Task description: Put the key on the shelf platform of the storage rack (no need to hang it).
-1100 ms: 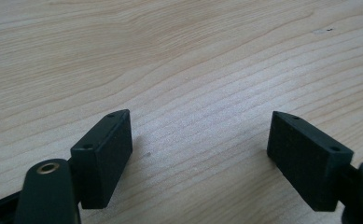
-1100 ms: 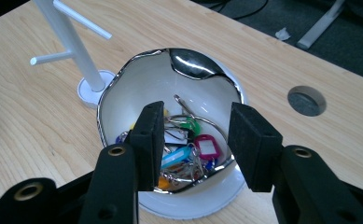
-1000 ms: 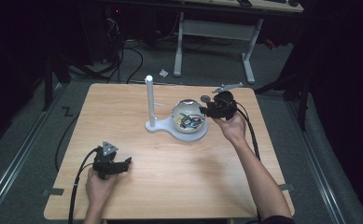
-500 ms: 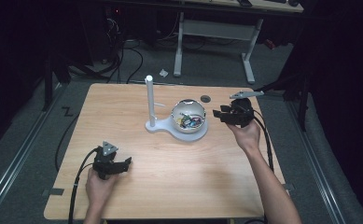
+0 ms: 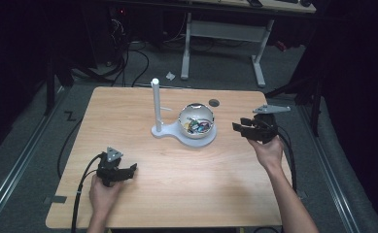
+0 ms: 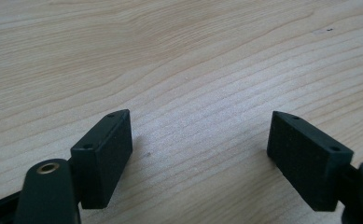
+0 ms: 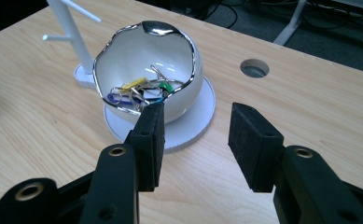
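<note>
Right gripper (image 5: pixel 239 129) half open and empty, just right of the white bowl (image 5: pixel 196 121) of keyrings (image 7: pixel 139 91).

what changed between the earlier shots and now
The right gripper has pulled back from the bowl toward the table's right edge, with its jaws open and nothing between them. It took nothing from the bowl, and the clips lie inside. The left gripper stayed put near the front left, jaws open over bare wood. The bowl and the white stand did not move.
</note>
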`<state>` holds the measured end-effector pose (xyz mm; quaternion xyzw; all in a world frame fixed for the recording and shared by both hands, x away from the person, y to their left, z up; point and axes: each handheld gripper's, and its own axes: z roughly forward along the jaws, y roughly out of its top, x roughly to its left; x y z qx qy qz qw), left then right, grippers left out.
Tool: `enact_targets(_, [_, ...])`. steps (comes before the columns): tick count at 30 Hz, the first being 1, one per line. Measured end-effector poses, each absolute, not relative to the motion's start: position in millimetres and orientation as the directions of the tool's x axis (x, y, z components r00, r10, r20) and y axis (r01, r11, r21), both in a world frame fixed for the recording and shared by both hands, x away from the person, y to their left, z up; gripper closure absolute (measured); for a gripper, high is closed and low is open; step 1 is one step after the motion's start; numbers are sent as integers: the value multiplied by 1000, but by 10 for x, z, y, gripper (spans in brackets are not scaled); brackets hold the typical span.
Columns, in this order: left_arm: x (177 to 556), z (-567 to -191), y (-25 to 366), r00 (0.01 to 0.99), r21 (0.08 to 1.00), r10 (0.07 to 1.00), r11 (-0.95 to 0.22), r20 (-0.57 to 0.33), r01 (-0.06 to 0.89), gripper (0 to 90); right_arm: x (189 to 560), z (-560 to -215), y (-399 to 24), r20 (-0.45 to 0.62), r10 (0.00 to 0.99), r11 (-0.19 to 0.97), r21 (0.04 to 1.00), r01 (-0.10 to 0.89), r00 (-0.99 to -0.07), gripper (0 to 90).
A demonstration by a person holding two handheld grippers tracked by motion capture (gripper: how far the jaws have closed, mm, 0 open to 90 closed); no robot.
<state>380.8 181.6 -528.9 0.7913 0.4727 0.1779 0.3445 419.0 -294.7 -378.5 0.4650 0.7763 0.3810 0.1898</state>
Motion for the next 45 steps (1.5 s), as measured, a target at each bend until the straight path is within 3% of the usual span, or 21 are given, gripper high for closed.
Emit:
enact_targets(17, [3808,-5288,1817,490,713,870,-316,-44,626,227,3799,-3789,-3062,42,885,255,791,557,-464,553])
enact_targets(33, [3808,-5289,1816,490,713,871,-316,-44,625,227,3514,-4127,-3212,86,907,195,783,590,-413,548])
enact_targets(45, [3808,-5289,1816,490,713,871,-316,-44,626,226,3423,-4392,-3262,122,913,155,781,605,-390,489])
